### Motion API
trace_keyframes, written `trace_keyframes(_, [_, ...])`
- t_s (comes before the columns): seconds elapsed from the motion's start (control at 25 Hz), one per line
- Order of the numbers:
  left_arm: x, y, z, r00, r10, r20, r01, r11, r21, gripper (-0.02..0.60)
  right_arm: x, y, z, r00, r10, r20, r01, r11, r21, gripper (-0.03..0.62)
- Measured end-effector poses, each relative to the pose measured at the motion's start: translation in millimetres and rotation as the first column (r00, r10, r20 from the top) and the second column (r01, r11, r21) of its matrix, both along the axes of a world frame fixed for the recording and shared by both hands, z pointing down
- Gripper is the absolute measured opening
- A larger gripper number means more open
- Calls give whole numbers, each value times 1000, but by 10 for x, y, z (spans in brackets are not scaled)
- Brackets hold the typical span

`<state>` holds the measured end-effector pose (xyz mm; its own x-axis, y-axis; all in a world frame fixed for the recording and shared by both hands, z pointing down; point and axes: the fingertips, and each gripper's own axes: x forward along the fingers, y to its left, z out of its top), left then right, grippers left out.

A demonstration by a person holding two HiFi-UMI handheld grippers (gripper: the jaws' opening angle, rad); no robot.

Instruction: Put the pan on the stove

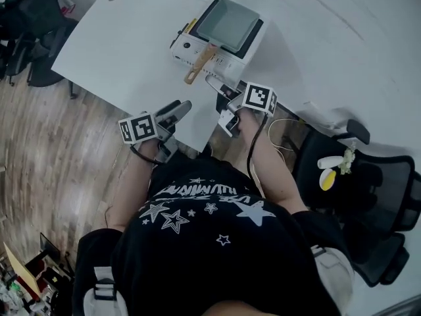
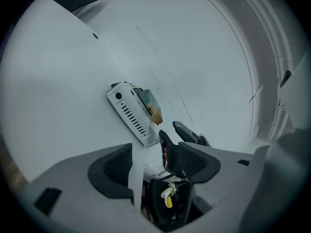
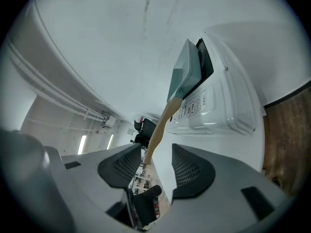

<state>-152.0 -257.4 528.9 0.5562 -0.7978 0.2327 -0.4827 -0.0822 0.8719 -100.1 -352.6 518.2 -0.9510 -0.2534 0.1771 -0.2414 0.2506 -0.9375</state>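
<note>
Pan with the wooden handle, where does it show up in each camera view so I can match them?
Head view: the pan, top centre, on the stove.
Left gripper view: the pan, just left of centre, seen edge-on.
Right gripper view: the pan, right of centre, wooden handle running down.
Shared landmark: the white stove under it.

The stove [image 1: 184,48]'s panel print is too small to read. In the left gripper view, the pan [image 2: 147,99] on the stove shows only edge-on, blurred. Behind the stove, the counter [image 1: 131,58] is cut by the head view's top edge.
</note>
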Motion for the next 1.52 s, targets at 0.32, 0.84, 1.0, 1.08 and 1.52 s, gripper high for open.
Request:
trace_keyframes(0.32, [-19, 337, -36, 999, -28, 18, 27, 1000, 3, 281, -15, 261, 77, 994, -61, -91, 68, 995, 77, 166])
trace_keyframes(0.84, [-115, 1524, -252, 982, -159, 105, 153, 986, 63, 281, -53, 1270, -109, 975, -129, -179, 166, 964, 209, 109])
trace_keyframes(1.0, [0, 1896, -283, 970, -193, 147, 183, 980, 79, 277, 4, 1631, -219, 962, -157, -226, 220, 931, 290, 86])
trace_keyframes(1.08, [59, 2073, -329, 961, -209, 184, 194, 976, 98, 262, 39, 1801, -276, 957, -162, -242, 238, 913, 330, 68])
trace_keyframes(1.52, [407, 2936, -606, 915, -271, 298, 223, 957, 185, 163, 363, 2655, -446, 935, -171, -311, 300, 849, 436, 14])
